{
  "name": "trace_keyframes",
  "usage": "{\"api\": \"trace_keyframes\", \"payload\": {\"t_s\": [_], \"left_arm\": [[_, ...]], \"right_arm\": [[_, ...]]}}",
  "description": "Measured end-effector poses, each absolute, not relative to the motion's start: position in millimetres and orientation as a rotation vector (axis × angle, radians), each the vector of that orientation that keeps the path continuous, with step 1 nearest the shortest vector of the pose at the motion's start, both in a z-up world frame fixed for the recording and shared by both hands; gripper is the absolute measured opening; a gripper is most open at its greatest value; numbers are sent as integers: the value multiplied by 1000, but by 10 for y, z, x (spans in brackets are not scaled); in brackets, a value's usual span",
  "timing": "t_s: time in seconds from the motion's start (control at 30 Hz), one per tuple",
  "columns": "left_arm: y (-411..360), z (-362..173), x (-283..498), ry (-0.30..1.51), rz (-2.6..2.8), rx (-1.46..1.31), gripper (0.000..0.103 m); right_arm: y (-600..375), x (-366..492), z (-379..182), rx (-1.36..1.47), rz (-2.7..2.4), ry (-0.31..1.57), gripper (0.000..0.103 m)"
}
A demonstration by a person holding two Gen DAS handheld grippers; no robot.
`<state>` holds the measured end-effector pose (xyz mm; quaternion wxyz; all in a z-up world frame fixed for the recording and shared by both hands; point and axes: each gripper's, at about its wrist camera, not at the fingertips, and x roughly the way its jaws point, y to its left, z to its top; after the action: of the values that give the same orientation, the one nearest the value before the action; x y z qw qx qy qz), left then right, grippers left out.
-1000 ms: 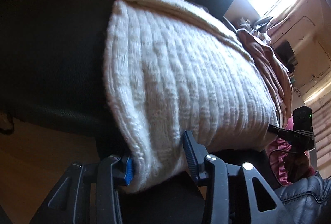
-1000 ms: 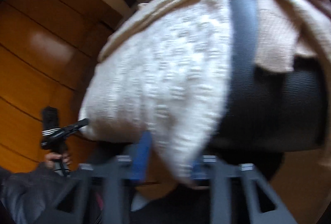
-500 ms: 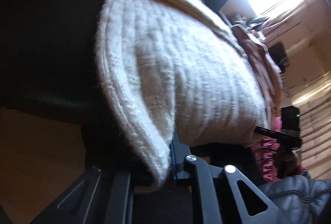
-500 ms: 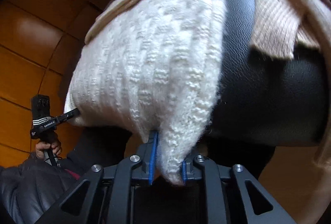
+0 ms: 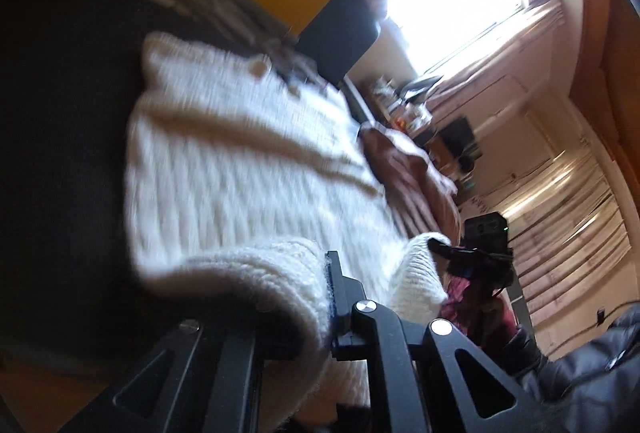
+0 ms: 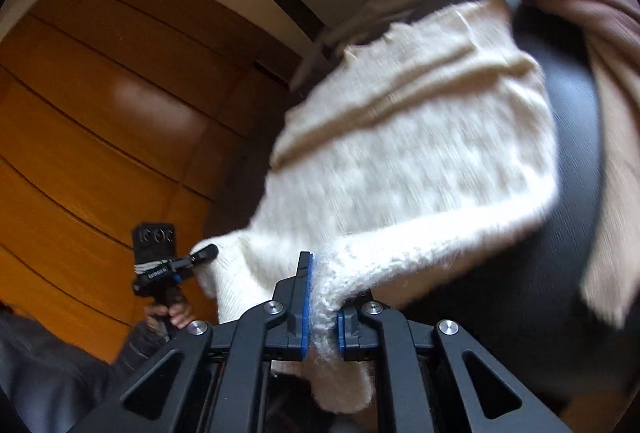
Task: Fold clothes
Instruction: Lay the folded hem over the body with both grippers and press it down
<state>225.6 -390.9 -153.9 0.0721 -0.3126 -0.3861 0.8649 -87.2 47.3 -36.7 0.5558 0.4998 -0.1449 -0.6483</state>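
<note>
Though blurred by motion, a cream knitted sweater (image 5: 248,169) is seen on a dark seat (image 5: 60,153), its near hem clamped by the left gripper (image 5: 320,297) and right gripper (image 6: 322,309); the left gripper's left finger is hidden.

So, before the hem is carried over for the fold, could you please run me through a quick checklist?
1. Left gripper shut on white knit sweater: ok.
2. Right gripper shut on the sweater's hem: ok.
3. Hem raised between both grippers: ok.
4. Far end lying on the black surface: ok.
5. Pink-brown garment clear of the sweater: cannot tell.
6. Sweater flat, unbunched: cannot tell, blurred.
</note>
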Motion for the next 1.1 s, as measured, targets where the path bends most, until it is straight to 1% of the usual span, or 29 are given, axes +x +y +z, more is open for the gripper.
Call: {"api": "trace_keyframes", "payload": {"t_s": [0.2,0.33,0.47,0.57,0.6,0.63,0.7,0.77,0.97,1.03,1.07,1.1], "left_arm": [[-4444,-1309,1568,-1167,2674,-825,8],[-4768,-1307,1042,-1199,2706,-806,8],[-5015,-1565,562,-1245,2705,-906,8],[-5067,-1962,364,-1290,2647,-1092,8],[-5060,-2090,371,-1300,2625,-1142,7],[-5054,-2147,454,-1336,2604,-1105,7],[-5025,-2237,619,-1401,2562,-1066,7],[-4898,-2237,803,-1368,2574,-1081,7],[-4553,-2241,1374,-1418,2534,-1086,7],[-4518,-2217,1471,-1457,2534,-1071,8],[-4501,-2192,1495,-1453,2541,-1073,8],[-4475,-2153,1506,-1431,2564,-1076,8]], "right_arm": [[156,-1504,-194,1129,-1583,-418,10],[-116,-2014,-81,1120,-1635,-456,10],[-309,-2443,-238,1180,-1690,-473,10],[-363,-2631,-519,1268,-1709,-504,10],[-352,-2647,-599,1287,-1707,-517,9],[-313,-2617,-654,1289,-1701,-533,6],[-235,-2555,-763,1295,-1688,-564,6],[-147,-2425,-800,1303,-1674,-567,6],[148,-1945,-815,1327,-1633,-552,6],[200,-1818,-776,1321,-1620,-550,12],[207,-1758,-738,1314,-1613,-543,24],[203,-1695,-678,1299,-1596,-542,48]]}}
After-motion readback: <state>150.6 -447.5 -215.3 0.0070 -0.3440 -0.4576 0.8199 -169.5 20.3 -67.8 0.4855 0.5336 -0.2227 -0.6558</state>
